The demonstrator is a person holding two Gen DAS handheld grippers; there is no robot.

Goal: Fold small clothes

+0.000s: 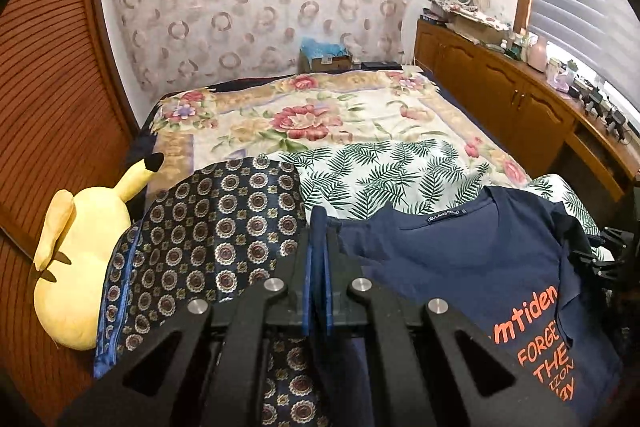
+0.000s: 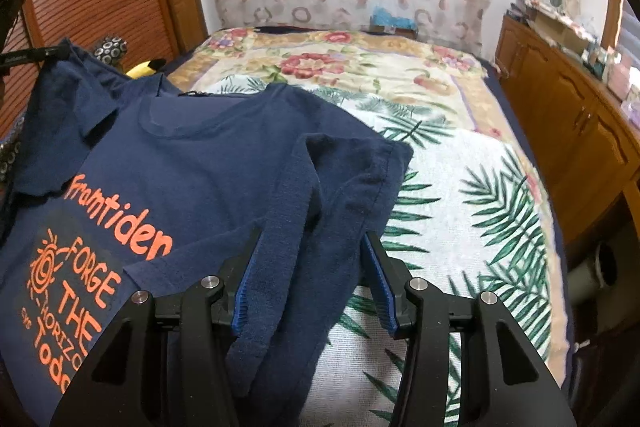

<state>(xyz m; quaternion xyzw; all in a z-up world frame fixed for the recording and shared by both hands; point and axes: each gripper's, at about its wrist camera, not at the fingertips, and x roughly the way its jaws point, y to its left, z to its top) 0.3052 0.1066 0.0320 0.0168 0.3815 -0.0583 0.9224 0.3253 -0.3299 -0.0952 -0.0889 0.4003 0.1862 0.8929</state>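
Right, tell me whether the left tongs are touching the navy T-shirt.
Touching. The left wrist view shows the left tongs shut on a fold of the navy T-shirt.

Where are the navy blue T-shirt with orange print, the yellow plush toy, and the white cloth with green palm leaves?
Navy blue T-shirt with orange print (image 2: 224, 163): right wrist view, chest below the collar.
Yellow plush toy (image 1: 76, 267): left wrist view, its round body.
White cloth with green palm leaves (image 2: 460, 211): right wrist view, bare middle part.

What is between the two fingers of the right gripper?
In the right wrist view, a sleeve of the navy T-shirt lies between the open fingers of the right gripper, not yet pinched.
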